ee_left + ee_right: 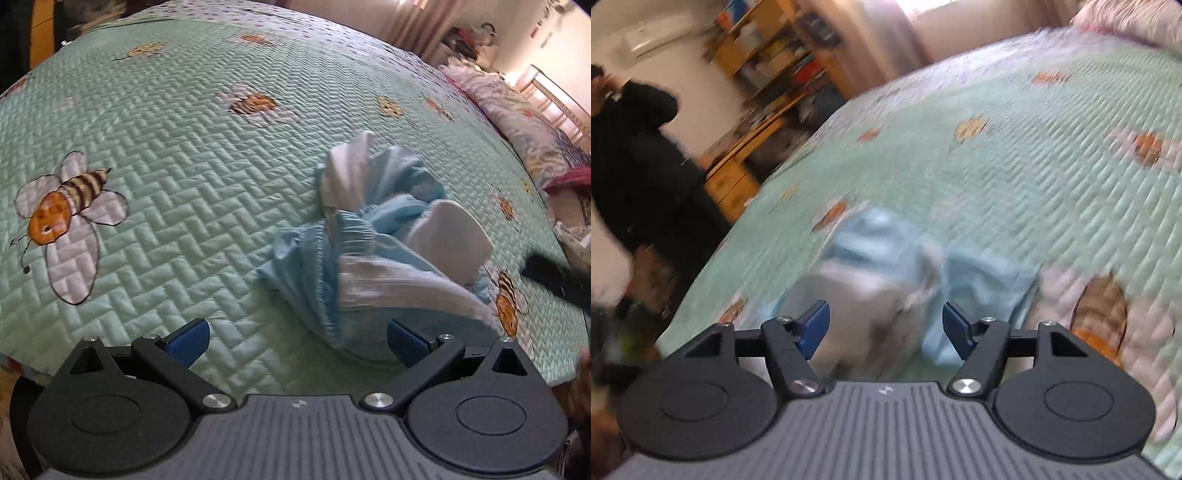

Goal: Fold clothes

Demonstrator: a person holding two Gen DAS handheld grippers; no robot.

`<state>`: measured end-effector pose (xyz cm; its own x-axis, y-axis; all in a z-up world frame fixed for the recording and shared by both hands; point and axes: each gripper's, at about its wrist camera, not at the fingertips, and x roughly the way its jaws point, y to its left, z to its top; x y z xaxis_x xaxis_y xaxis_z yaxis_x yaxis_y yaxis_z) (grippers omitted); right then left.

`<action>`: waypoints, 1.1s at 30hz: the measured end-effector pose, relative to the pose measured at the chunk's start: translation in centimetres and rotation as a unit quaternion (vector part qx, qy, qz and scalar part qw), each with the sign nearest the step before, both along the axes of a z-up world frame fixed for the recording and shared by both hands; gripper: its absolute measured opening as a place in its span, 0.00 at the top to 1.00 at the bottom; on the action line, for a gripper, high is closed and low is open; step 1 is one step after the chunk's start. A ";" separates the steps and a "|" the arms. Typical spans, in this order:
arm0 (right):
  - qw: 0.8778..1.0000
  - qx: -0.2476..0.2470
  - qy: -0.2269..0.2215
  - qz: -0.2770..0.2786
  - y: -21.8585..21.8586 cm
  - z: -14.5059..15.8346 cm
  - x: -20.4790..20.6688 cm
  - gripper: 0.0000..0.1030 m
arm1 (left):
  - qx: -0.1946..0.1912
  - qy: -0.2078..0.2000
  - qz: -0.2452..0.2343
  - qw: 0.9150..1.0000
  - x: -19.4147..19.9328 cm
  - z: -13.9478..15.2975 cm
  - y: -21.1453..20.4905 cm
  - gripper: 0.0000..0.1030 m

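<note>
A crumpled light-blue and white garment point(369, 251) with a gathered elastic band lies in a heap on the mint quilted bedspread point(166, 155). My left gripper point(297, 341) is open just in front of the heap. Its right fingertip point(406, 339) is at the cloth's near edge, and only quilt shows between the pads. In the right wrist view the same garment point(886, 258) is blurred. It lies straight ahead of my right gripper point(885, 330), which is open with the cloth showing in the gap between its pads and neither pad pressing on it.
The bedspread point(1034, 166) carries bee patterns. Floral pillows and bedding point(517, 122) are piled along its far right. A dark blurred shape point(554, 277) enters at the right edge. A person in black point(639, 166) stands beside the bed, near wooden shelves point(775, 55).
</note>
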<state>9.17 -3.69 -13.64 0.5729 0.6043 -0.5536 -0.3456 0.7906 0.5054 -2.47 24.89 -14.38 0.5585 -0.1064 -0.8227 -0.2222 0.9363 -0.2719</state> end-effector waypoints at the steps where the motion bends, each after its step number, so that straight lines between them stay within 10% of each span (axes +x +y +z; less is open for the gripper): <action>1: 1.000 0.002 0.006 -0.001 0.6 -0.4 1.0 0.30 | 0.002 0.001 -0.002 1.000 0.0 0.0 -0.2 0.01; 6: 0.997 -0.055 0.057 0.020 6.1 -4.6 4.8 0.36 | 0.011 -0.004 0.004 1.000 -0.5 0.8 0.0 0.01; 8: 0.997 -0.048 0.059 0.033 7.1 -5.5 4.4 0.91 | 0.015 -0.008 0.005 1.000 -0.7 1.2 0.3 0.01; 15: 0.995 0.099 -0.004 -0.007 -3.0 -2.0 0.0 0.95 | 0.012 -0.021 -0.002 1.000 -0.7 1.4 0.7 0.01; 18: 0.994 0.083 -0.027 -0.061 -9.6 -1.2 -2.0 0.96 | 0.010 -0.015 -0.013 1.000 -0.1 0.9 0.0 0.01; 23: 0.983 -0.140 0.038 -0.109 -11.9 -4.1 -3.1 0.92 | 0.020 0.005 -0.053 0.998 1.5 0.1 -2.6 0.01; 33: 0.982 -0.039 0.016 -0.182 -14.4 -1.7 -4.6 0.61 | 0.098 -0.027 -0.174 0.979 6.1 1.2 -9.9 0.01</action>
<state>4.53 -18.08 -15.38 0.7251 0.3179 -0.6108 -0.0183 0.8957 0.4444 3.64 14.97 -13.23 0.5596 -0.1411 -0.8167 0.1293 0.9882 -0.0821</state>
